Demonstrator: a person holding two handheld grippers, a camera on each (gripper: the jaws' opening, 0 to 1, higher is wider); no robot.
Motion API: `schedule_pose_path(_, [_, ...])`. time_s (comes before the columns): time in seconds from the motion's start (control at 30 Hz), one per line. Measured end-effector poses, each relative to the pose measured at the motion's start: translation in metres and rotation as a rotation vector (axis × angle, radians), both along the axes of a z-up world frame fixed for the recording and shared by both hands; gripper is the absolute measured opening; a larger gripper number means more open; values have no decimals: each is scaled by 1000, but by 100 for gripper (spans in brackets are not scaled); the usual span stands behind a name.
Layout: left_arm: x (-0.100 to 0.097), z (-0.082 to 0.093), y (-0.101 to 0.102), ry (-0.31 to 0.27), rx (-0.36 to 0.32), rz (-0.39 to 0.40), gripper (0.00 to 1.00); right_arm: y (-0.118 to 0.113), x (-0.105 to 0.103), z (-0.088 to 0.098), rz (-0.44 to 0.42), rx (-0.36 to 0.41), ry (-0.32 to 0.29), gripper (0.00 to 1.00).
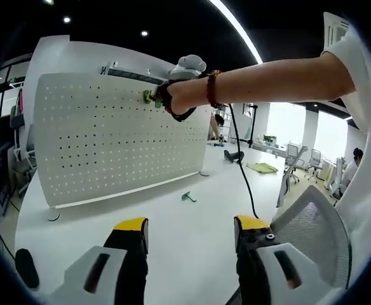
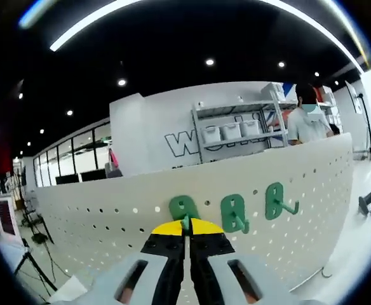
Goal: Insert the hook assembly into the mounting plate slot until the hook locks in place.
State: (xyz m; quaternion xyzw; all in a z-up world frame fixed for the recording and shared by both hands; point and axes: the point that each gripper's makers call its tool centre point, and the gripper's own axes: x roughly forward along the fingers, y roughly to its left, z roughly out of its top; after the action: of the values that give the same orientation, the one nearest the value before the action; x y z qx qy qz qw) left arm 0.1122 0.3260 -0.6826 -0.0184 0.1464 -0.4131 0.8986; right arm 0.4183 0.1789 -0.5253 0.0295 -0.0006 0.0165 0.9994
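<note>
Right gripper (image 2: 185, 230): clenched on a green hook (image 2: 184, 210) at the pegboard (image 2: 300, 184).
Left gripper (image 1: 190, 229): released, over the table (image 1: 173, 222).
Spare hook (image 1: 188, 197): lay on table.

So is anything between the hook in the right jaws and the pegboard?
Nothing visible. The right gripper, shut on the green hook, has it right at the pegboard, left of two mounted hooks.

Pegboard (image 2: 96, 216) matt white perforated metal; hooks (image 2: 235, 213) green plastic; table (image 1: 192, 235) smooth, matt.
</note>
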Motion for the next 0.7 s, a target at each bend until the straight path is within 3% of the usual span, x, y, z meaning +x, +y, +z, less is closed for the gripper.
schedule_pose_path(0.07, [1, -1, 0, 4, -4, 2, 56, 1, 0, -1, 8, 78, 7, 0])
schedule_pose_path(0.17, [2, 0, -1, 3, -2, -4, 56, 0, -1, -1, -5, 44, -1, 0])
schedule_pose_path(0.7, [2, 3, 5, 0, -19, 13, 55, 3, 2, -6, -73, 127, -13, 0])
